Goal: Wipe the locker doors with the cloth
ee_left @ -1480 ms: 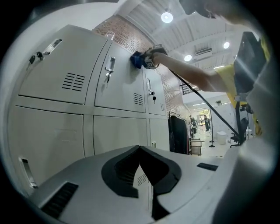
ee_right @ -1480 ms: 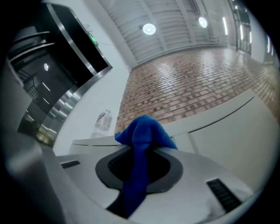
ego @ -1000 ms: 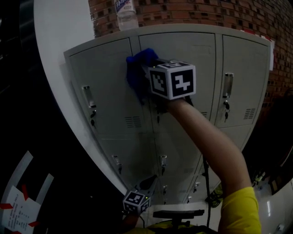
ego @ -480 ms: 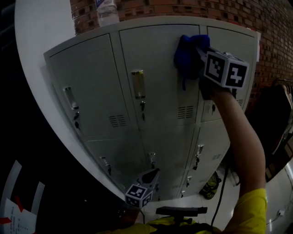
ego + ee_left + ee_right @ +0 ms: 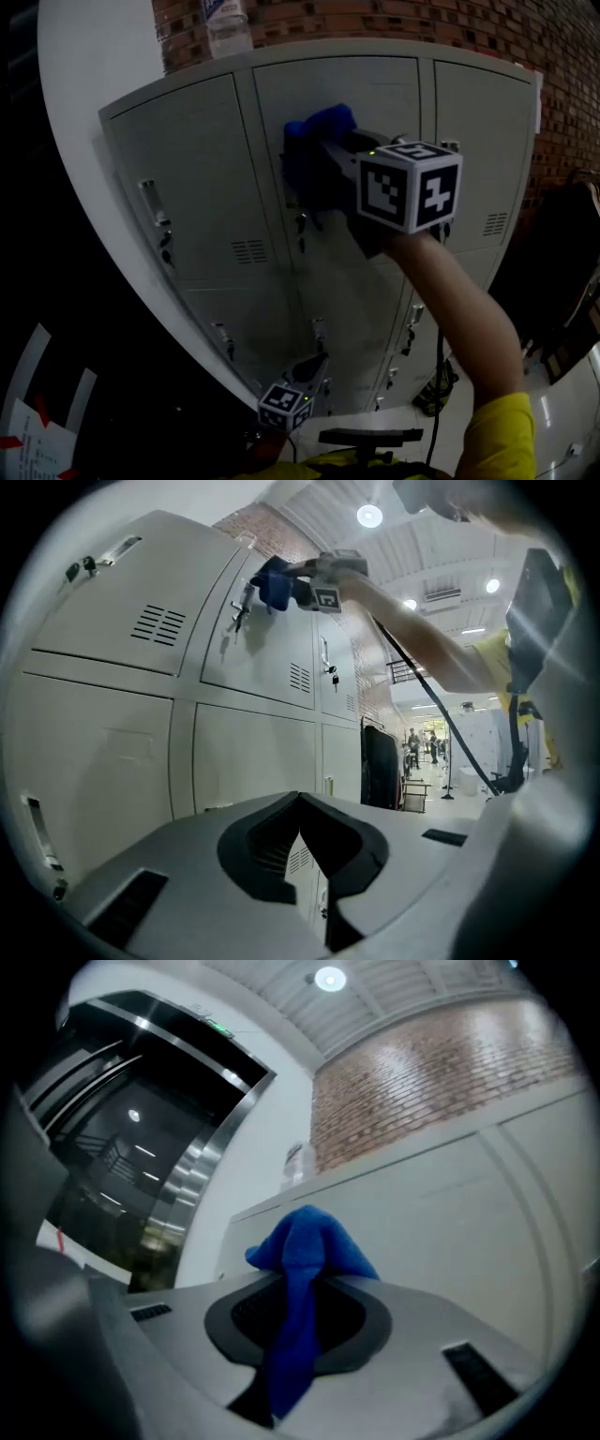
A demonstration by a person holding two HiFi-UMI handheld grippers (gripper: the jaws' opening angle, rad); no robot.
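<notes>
A bank of grey lockers (image 5: 202,187) fills the head view. My right gripper (image 5: 326,167) is shut on a blue cloth (image 5: 314,145) and holds it against the upper left of the middle top door (image 5: 375,98), over its handle. In the right gripper view the cloth (image 5: 302,1260) bunches out of the shut jaws, close to the door (image 5: 469,1213). My left gripper (image 5: 307,367) hangs low by the bottom lockers, shut with nothing in it. The left gripper view looks up along the doors (image 5: 122,733) to the cloth (image 5: 274,581) and the right gripper (image 5: 298,581).
A plastic bottle (image 5: 225,28) stands on top of the lockers against the brick wall (image 5: 487,37). A white pillar (image 5: 94,75) flanks them on the left. A dark garment (image 5: 562,253) hangs at right, and a black cable (image 5: 434,375) dangles beside the lower doors.
The right gripper swept the cloth right to the seam with the right-hand door, then back left and slightly down onto the middle door. The left gripper stayed low.
</notes>
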